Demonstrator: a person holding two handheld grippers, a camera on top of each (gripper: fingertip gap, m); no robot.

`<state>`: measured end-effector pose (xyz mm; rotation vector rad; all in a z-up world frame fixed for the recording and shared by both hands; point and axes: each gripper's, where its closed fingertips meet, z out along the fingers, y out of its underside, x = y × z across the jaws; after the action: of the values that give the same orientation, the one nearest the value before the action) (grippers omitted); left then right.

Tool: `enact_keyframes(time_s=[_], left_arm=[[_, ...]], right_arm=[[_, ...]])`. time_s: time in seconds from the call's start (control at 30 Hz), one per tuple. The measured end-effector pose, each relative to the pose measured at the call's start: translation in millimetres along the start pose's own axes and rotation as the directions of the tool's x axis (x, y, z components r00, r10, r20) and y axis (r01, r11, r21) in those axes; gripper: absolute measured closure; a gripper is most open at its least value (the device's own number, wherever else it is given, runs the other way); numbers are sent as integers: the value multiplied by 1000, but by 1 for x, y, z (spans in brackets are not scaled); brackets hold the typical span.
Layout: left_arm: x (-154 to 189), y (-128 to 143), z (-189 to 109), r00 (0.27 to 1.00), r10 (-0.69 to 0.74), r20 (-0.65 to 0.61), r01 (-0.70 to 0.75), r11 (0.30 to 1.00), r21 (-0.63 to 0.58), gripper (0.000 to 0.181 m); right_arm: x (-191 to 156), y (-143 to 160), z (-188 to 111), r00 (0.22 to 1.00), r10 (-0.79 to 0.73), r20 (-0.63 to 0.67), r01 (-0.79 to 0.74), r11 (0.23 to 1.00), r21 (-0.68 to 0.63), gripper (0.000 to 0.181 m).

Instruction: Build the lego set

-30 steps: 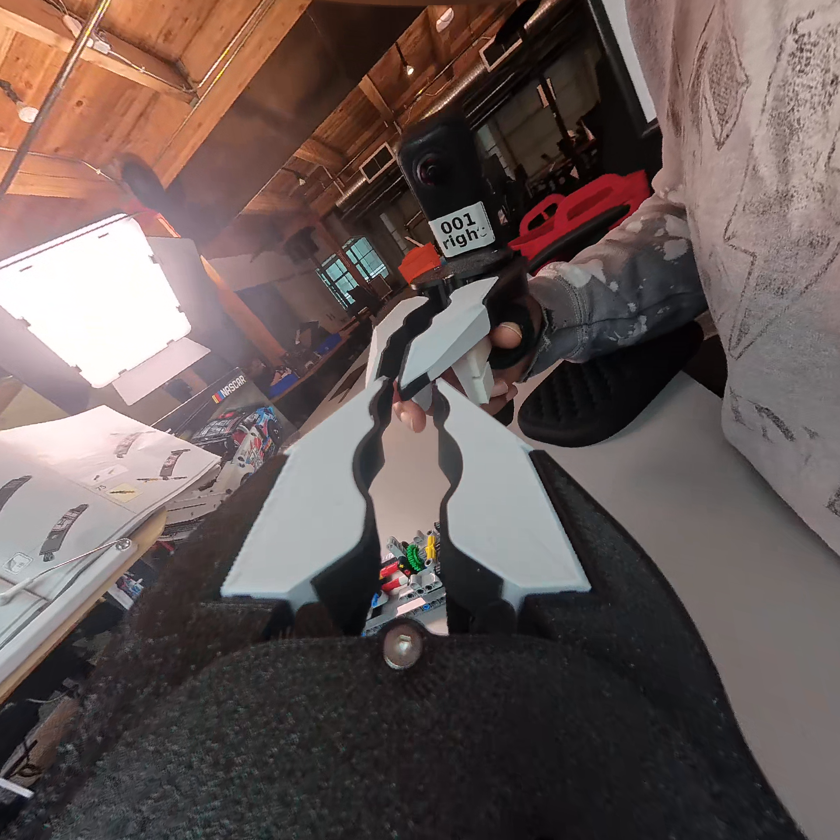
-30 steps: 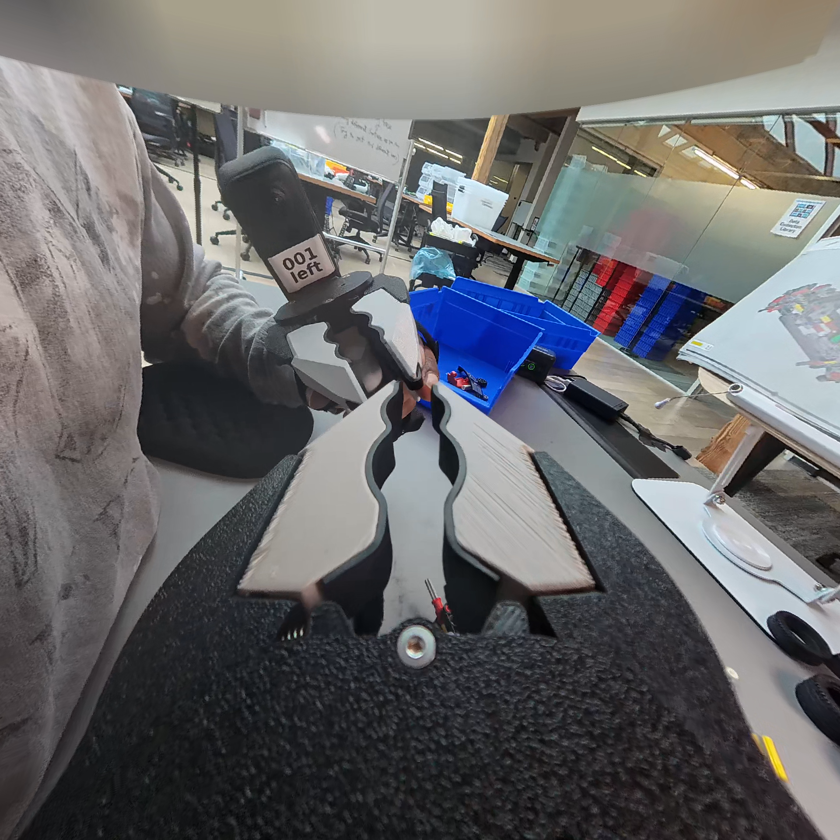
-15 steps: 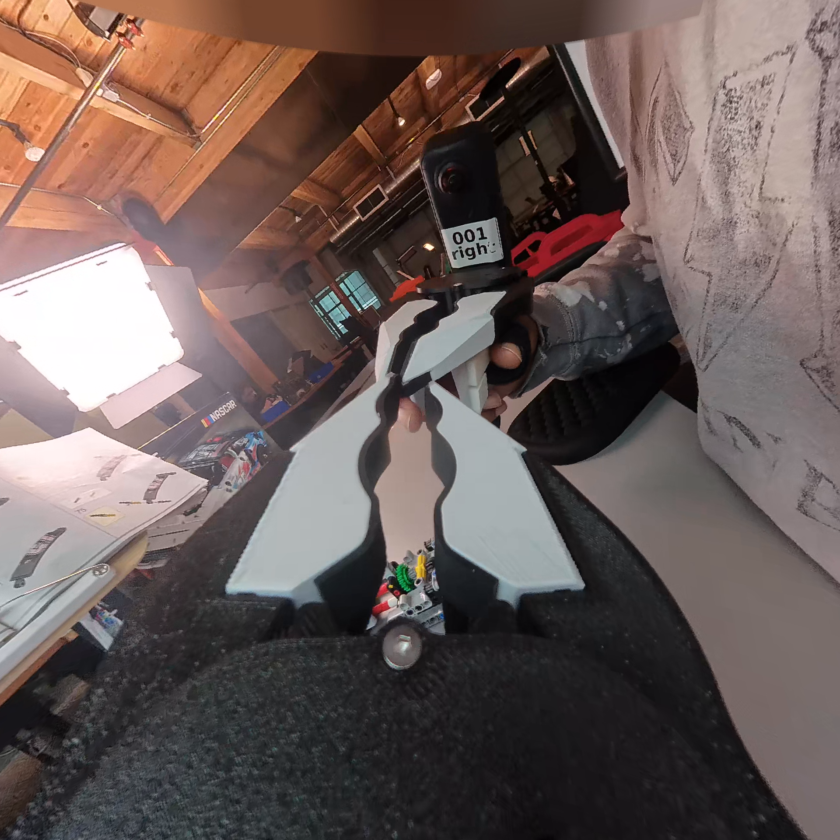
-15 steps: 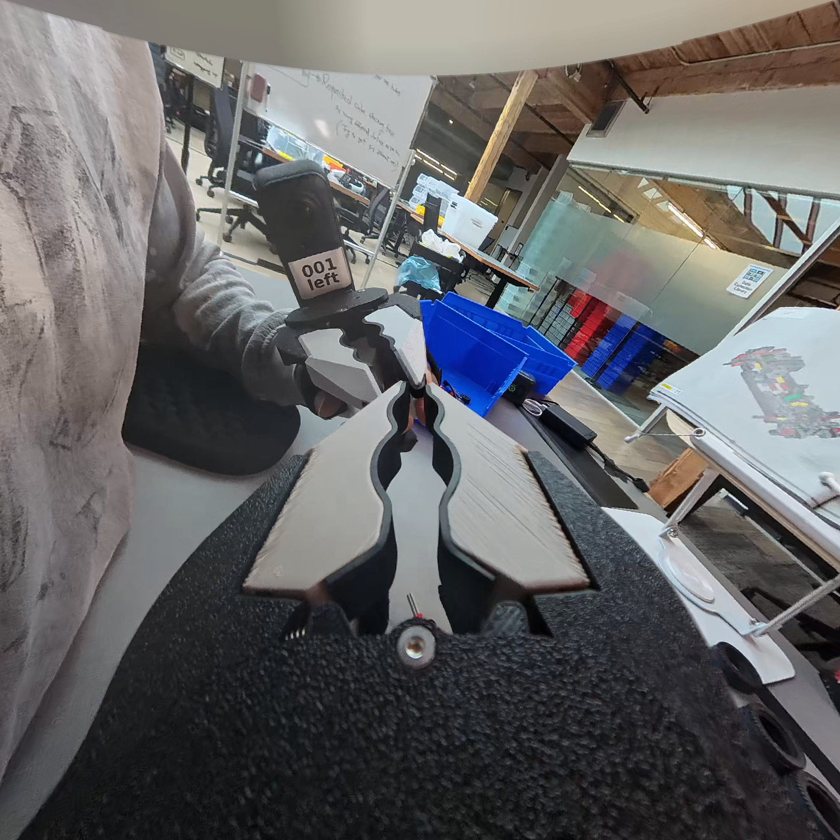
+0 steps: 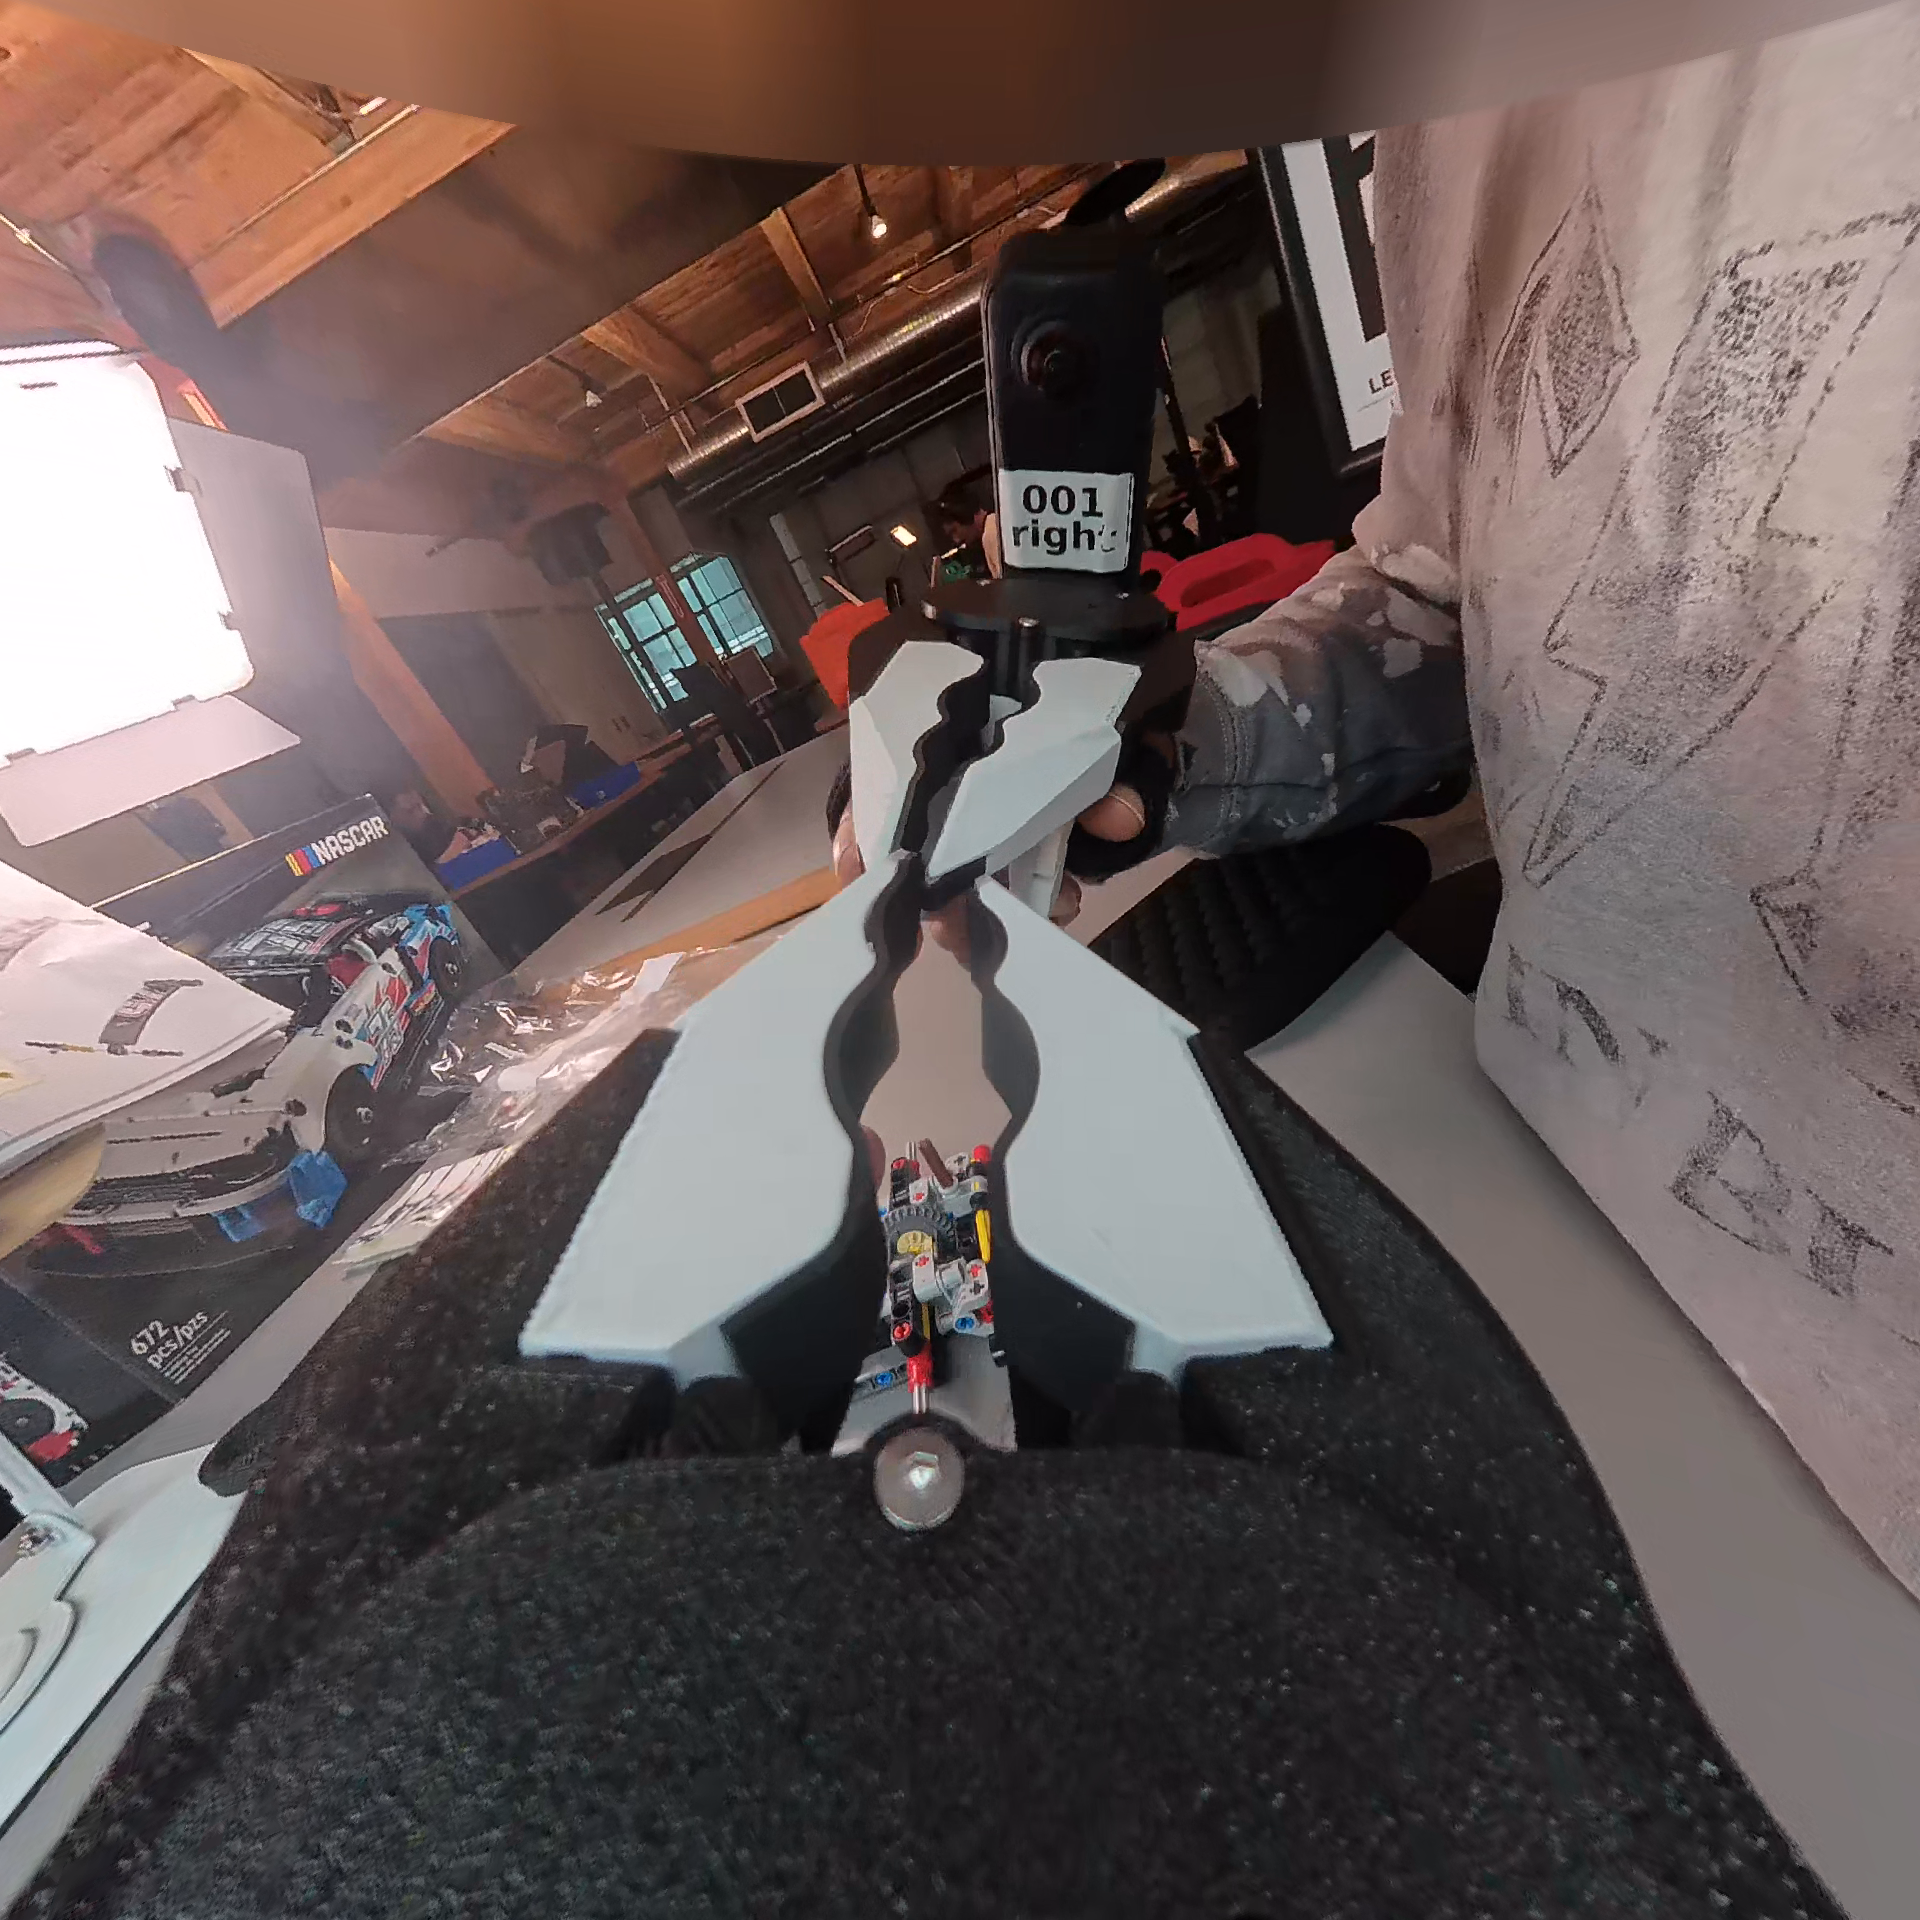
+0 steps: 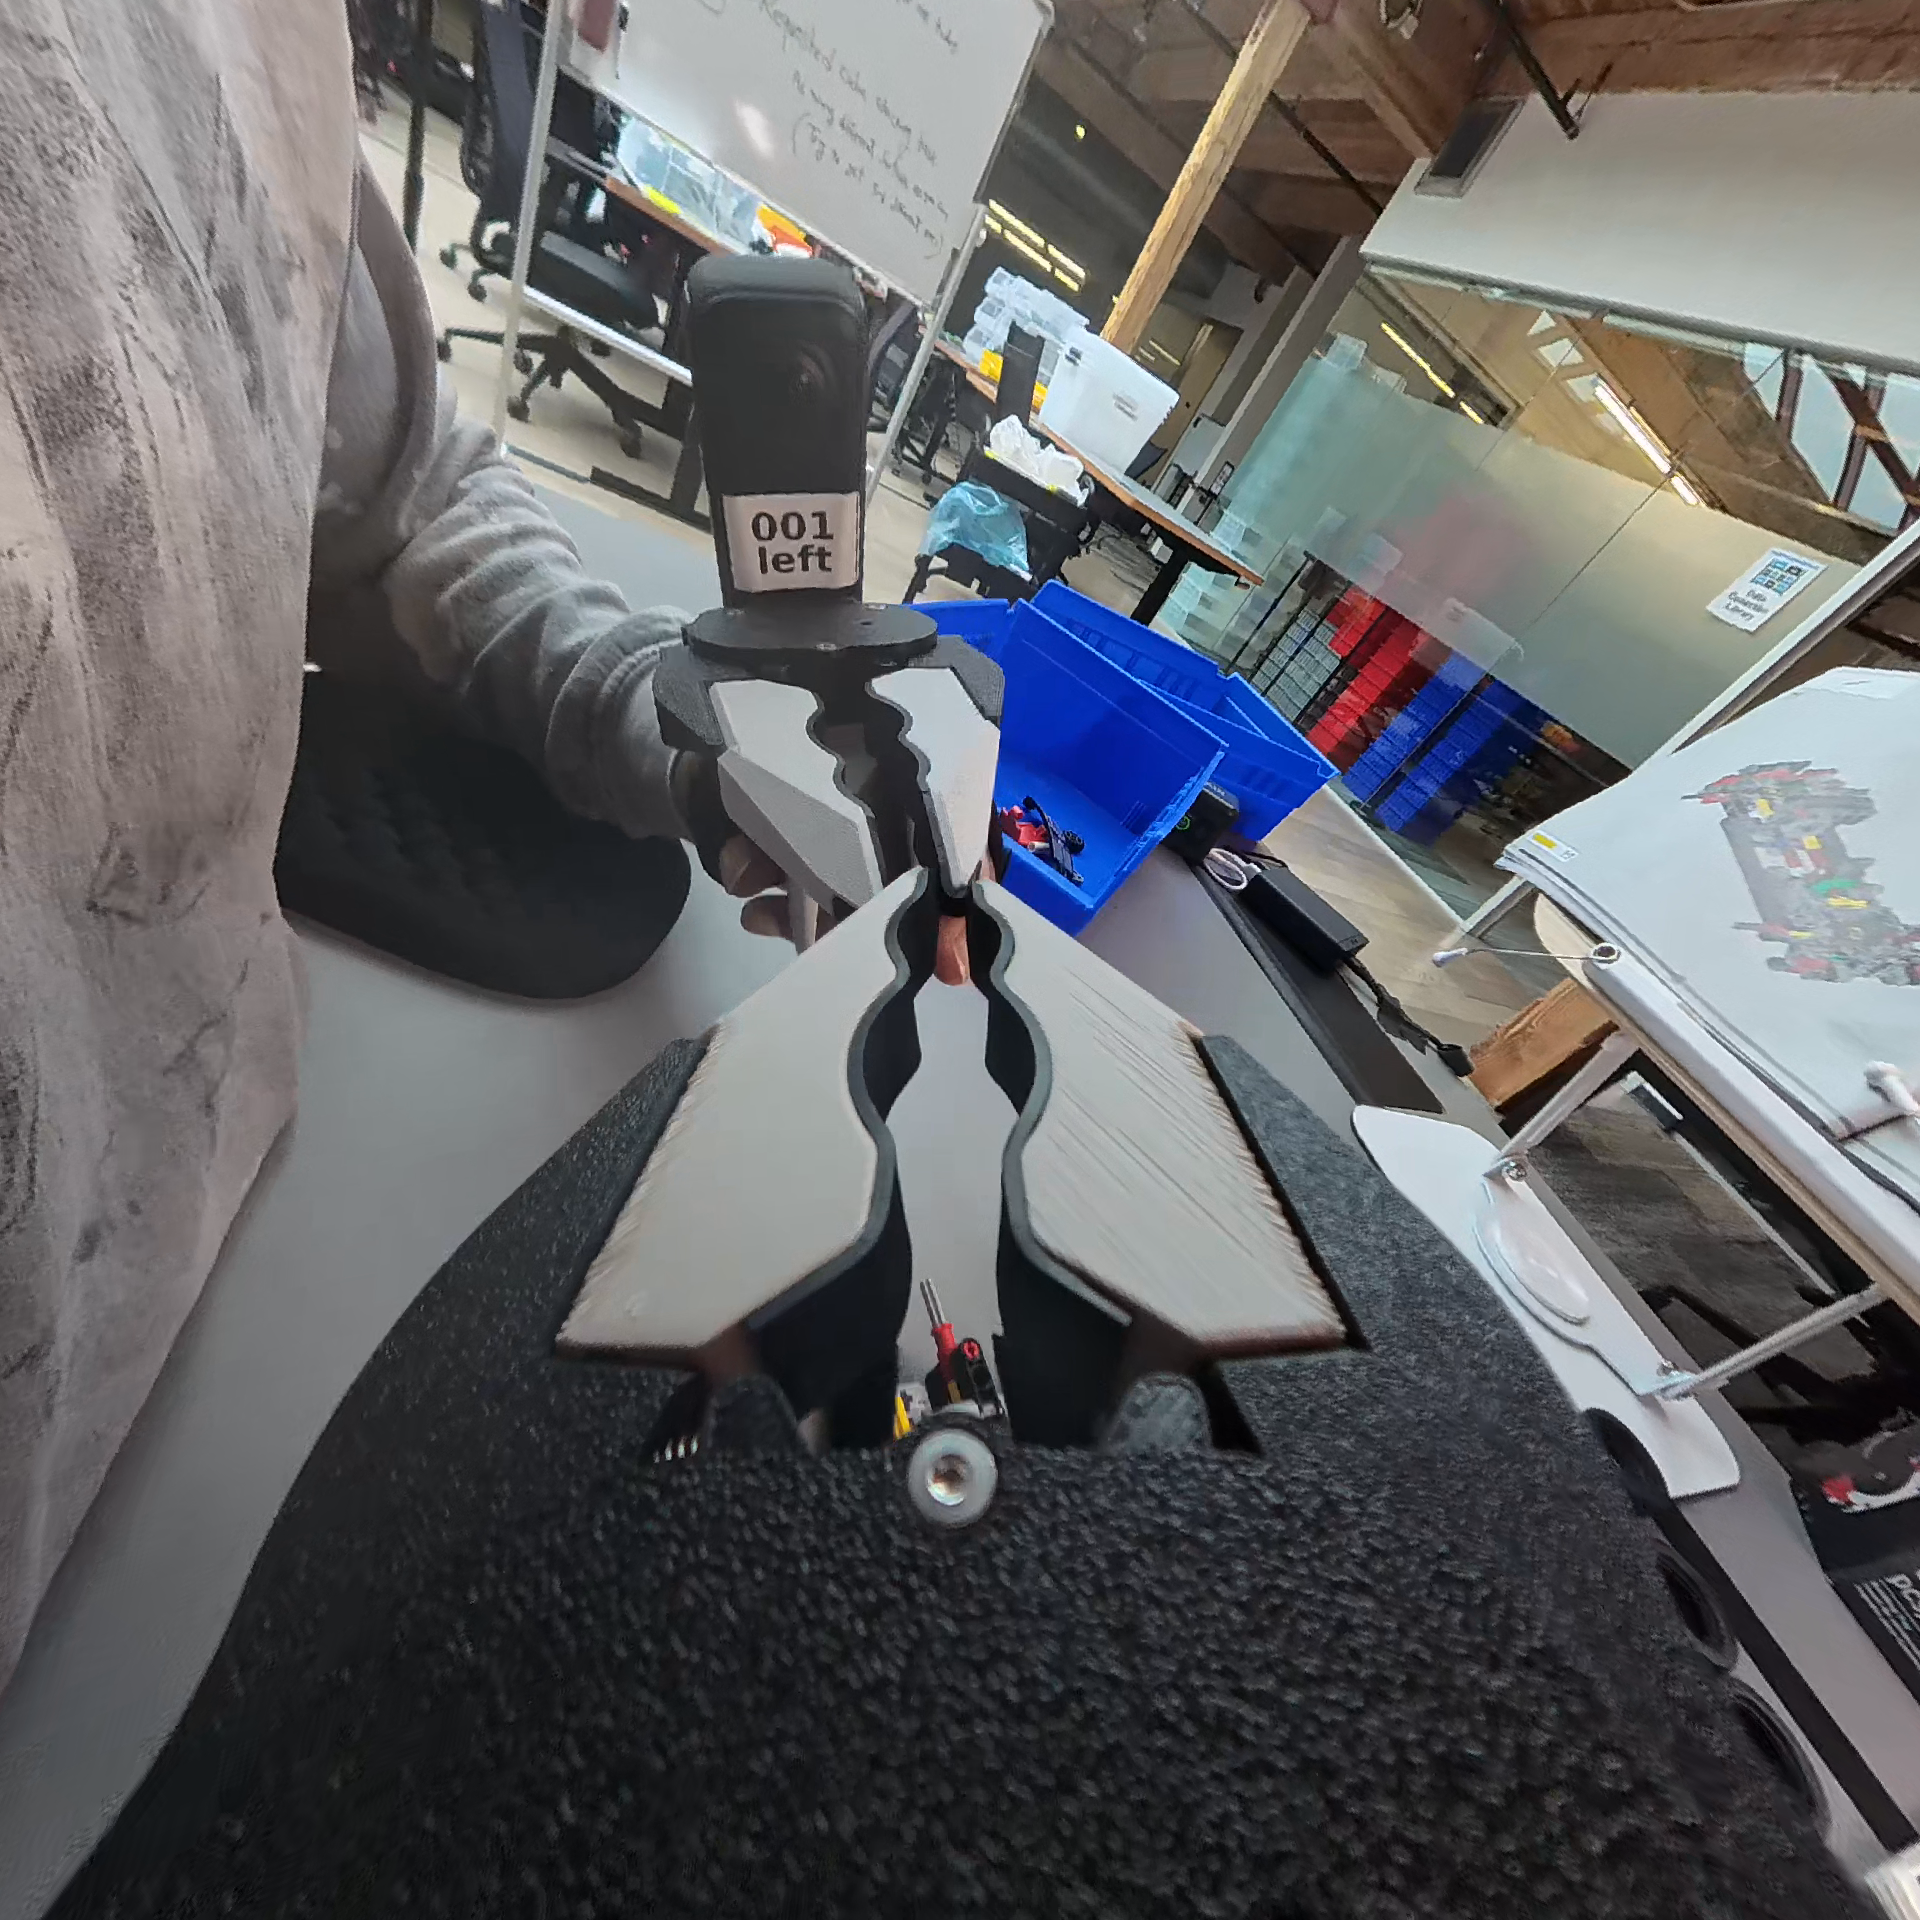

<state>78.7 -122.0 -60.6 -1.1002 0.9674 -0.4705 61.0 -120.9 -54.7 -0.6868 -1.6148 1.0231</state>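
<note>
My two grippers face each other above the grey table (image 6: 436, 1122), tips meeting. In the left wrist view my left gripper (image 5: 943, 891) is almost closed, and the right gripper's shut tips (image 5: 927, 868) sit right at its gap. In the right wrist view my right gripper (image 6: 949, 902) is pinched on a small dark lego piece (image 6: 948, 906), with the left gripper's shut tips (image 6: 948, 881) touching it. What the left holds is hidden. A partly built lego assembly (image 5: 935, 1247) lies on the table below, also seen in the right wrist view (image 6: 951, 1361).
An open instruction booklet (image 6: 1766, 883) rests on a stand at the right. Blue bins (image 6: 1101, 748) with loose parts stand behind. The lego box (image 5: 343, 997) lies at the left. A black wrist pad (image 6: 468, 862) and the person's torso (image 5: 1662, 727) are close by. Black tyres (image 6: 1694, 1600) lie near the table edge. My two grippers' fingertips are within a few centimetres of each other. Left tips and right tips are each some 15 cm from the partly built lego assembly (image 5: 935, 1247).
Both grippers stay tip to tip and have tilted downward together. The lego assembly on the table now shows more fully between the finger bases.
</note>
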Motion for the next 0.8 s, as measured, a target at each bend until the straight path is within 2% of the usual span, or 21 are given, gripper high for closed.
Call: enact_keyframes(time_s=[0.07,0.17,0.3,0.43,0.8], left_arm=[[2,8,0,1000,-10,-9,9,999,-34,174],[4,8,0,999,-21,-27,20,999,-32,175],[8,17,-1,999,-5,-51,0,997,-82,175],[13,13,-2,996,-33,-85,30,999,-45,176],[20,13,-3,991,-35,-129,30,999,-41,176]], right_arm=[[-2,9,1,1000,-22,11,22,998,-55,180],[-4,9,1,999,34,33,-32,999,-34,180],[-8,18,1,998,26,57,-22,997,-69,180],[-13,12,1,993,86,83,-85,996,-12,180],[-19,13,0,992,83,97,-80,996,-36,180]])
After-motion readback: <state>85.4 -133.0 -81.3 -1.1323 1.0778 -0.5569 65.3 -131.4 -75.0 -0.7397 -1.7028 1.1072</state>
